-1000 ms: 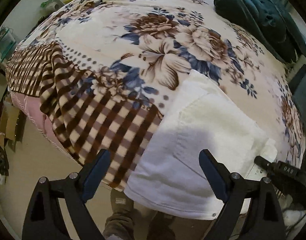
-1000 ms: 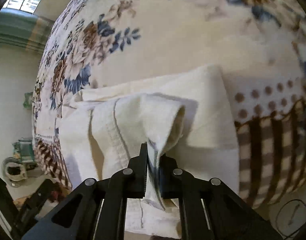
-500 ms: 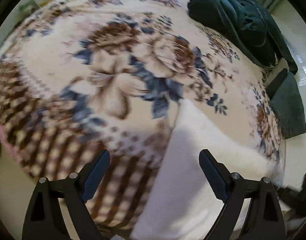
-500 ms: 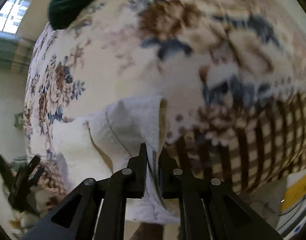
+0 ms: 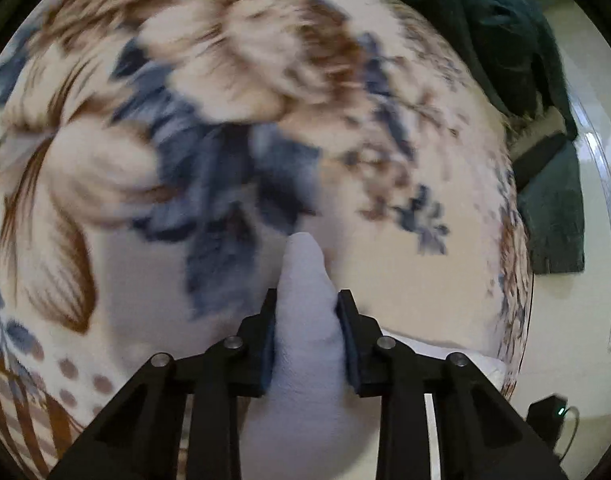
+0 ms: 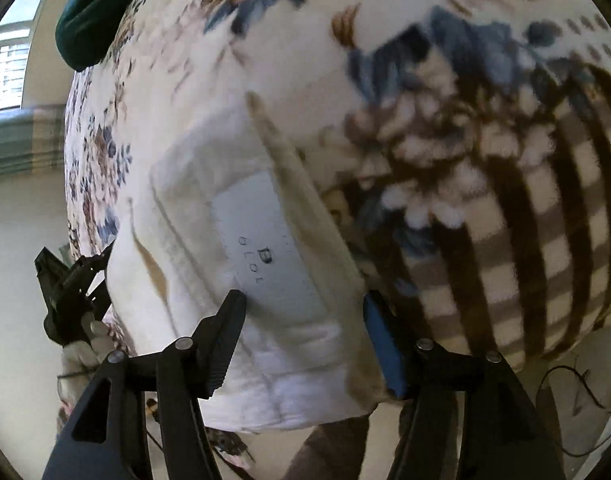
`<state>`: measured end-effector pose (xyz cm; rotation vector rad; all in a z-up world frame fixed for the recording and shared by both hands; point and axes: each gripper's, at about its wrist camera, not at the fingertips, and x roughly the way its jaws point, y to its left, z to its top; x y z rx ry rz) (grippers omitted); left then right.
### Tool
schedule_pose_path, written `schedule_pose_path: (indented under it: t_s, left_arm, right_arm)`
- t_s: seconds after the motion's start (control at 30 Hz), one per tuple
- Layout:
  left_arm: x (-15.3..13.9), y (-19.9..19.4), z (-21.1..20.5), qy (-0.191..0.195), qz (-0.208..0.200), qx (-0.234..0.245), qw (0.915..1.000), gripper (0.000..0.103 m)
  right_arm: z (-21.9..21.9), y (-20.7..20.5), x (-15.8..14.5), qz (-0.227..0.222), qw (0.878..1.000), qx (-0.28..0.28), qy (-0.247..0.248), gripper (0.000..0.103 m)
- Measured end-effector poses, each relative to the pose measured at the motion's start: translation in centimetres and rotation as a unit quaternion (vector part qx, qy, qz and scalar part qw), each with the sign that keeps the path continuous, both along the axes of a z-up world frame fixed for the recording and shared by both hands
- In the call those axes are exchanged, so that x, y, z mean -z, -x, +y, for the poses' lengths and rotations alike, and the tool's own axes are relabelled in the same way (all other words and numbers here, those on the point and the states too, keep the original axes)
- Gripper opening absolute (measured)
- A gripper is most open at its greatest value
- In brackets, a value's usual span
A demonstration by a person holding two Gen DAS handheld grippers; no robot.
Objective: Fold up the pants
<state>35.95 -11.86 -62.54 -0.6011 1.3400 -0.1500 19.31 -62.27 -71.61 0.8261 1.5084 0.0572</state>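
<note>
The white pants lie folded near the bed's front edge on the floral blanket; a grey label patch with printed marks faces up. My left gripper is shut on a pinched fold of the white pants, which sticks up between its jaws. My right gripper is open, its jaws standing either side of the pants' near edge, holding nothing. The left gripper also shows in the right wrist view at the pants' left side.
A dark green garment lies at the far side of the bed, with another dark green cloth hanging at the right edge. The blanket's brown checked border drapes over the bed's front. Cables lie on the floor.
My left gripper moved forward and closed on a fold of the pants. My right gripper let go of the pants' edge and opened.
</note>
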Motion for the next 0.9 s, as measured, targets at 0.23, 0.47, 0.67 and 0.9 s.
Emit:
schedule_pose_path:
  t_s: [0.23,0.47,0.67,0.9]
  left_arm:
    - [-1.0,0.0,-0.1,-0.005,0.002,0.007,1.0,0.031]
    - [-3.8,2.6,-0.4,-0.001,-0.012,0.019,0.9997,0.103]
    - [-2.2,4.5,-1.5,-0.033,0.006,0.036,0.9988,0.103]
    - [-1.7,5.7,-1.5,-0.044,0.011,0.045,0.998,0.103]
  right_arm:
    - [-2.0,1.8,-1.3,0.011,0.999,0.039,-0.031,0.06]
    - [-1.7,6.2,0.9,0.054,0.986,0.117,-0.103,0.067]
    - [0.1,8.0,0.0,0.027,0.981,0.186,-0.054,0.021]
    - [0.1,8.7,0.1,0.011,0.982,0.174,-0.077,0.034]
